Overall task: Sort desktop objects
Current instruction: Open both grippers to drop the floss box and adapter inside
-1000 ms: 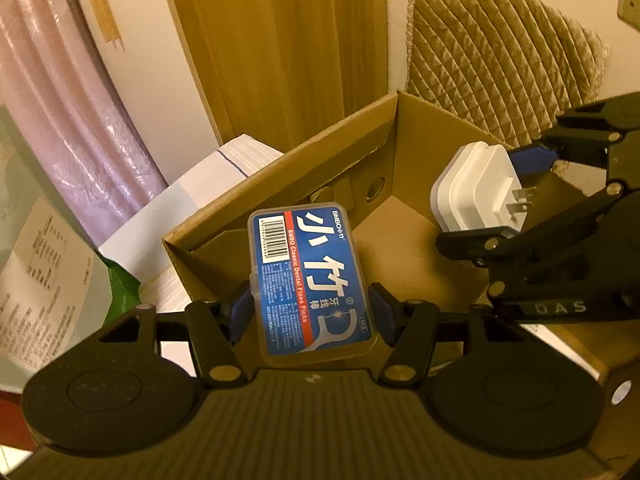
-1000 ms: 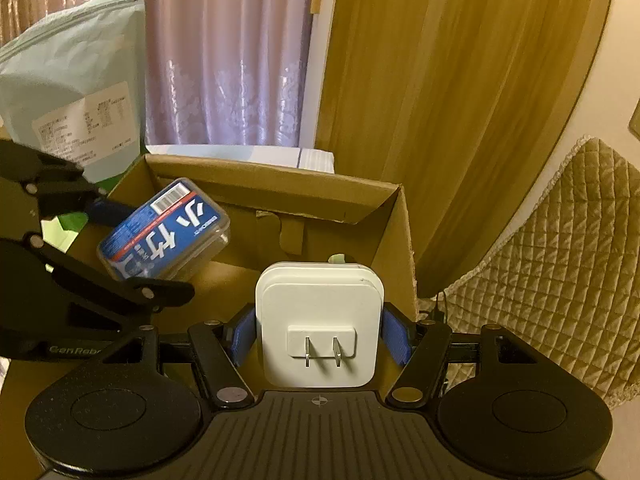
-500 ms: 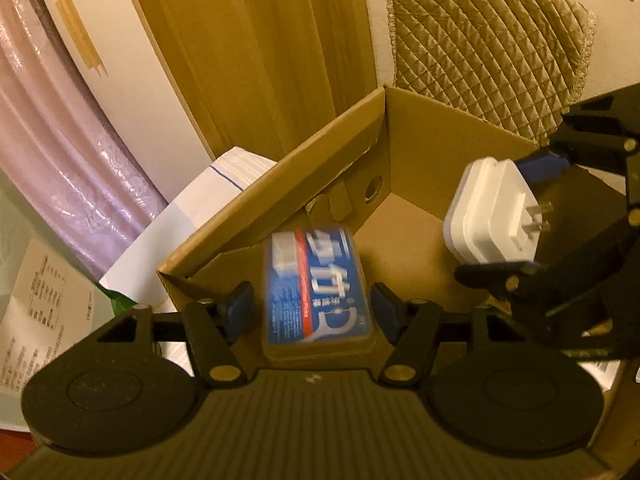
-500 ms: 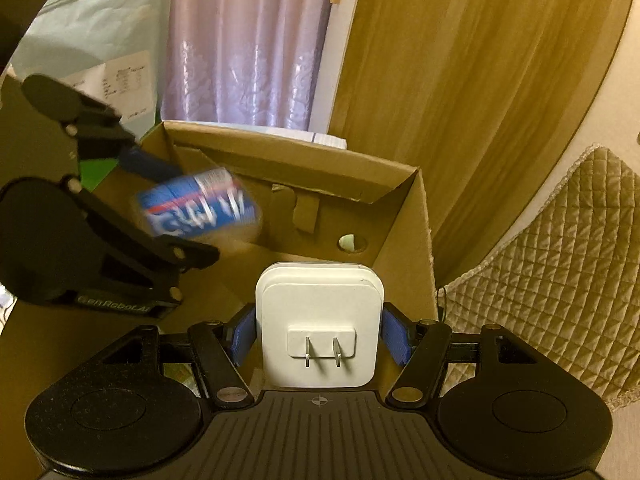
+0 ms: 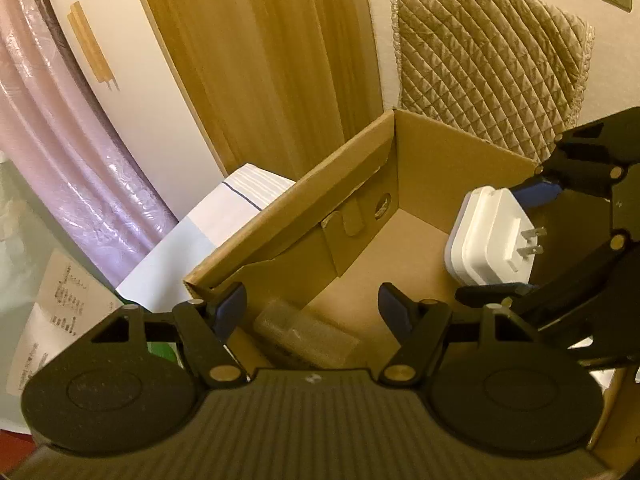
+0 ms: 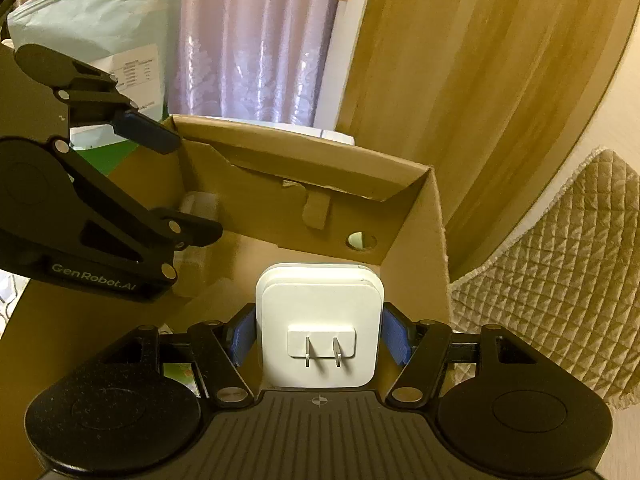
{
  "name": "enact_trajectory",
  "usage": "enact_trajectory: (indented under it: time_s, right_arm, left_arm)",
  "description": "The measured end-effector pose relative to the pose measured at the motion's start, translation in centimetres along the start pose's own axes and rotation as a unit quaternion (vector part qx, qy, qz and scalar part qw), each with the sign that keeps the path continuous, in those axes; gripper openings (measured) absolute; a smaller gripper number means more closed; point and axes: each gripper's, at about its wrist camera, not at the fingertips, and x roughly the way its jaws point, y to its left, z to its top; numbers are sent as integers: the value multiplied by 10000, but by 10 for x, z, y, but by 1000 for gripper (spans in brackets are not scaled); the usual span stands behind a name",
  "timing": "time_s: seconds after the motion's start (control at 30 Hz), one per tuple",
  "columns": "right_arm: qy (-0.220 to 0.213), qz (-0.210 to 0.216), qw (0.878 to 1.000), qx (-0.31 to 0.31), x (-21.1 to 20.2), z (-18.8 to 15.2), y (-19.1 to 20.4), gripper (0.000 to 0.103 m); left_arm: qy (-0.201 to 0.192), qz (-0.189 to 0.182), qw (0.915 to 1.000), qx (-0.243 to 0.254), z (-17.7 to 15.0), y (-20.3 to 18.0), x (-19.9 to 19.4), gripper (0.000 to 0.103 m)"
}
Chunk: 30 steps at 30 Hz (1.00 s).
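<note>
White plug (image 6: 319,336) clamped between right gripper (image 6: 319,334) pads, over the box (image 5: 436,168), prongs toward camera. Clear case (image 5: 304,334) down on box floor, blurred, under left gripper (image 5: 312,312), spread wide, empty.

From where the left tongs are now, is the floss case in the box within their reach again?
Probably yes. The left tongs hang open right over the floss case, which lies on the cardboard box floor just below them with nothing between. The right tongs, shut on the white charger, sit off to the side.
</note>
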Motion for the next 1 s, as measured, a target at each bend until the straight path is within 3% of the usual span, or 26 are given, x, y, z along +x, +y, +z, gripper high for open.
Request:
enact_trajectory:
  time_s: [0.7, 0.73, 0.77, 1.0]
  right_arm:
    - [-70, -3, 9998, -207, -9, -2, 12, 66]
    - [-82, -9, 9997, -209, -10, -3, 12, 87]
    - [-163, -24, 9996, -214, -12, -4, 13, 100]
    - [-259, 2, 9992, -294, -24, -7, 20, 100]
  left_arm:
    - [-159, 155, 9995, -241, -6, 19, -26, 75]
    - [-161, 166, 9994, -254, -7, 20, -28, 75]
    - [-162, 178, 9994, -269, -8, 21, -30, 75]
    - [-200, 236, 9988, -369, -13, 27, -43, 75]
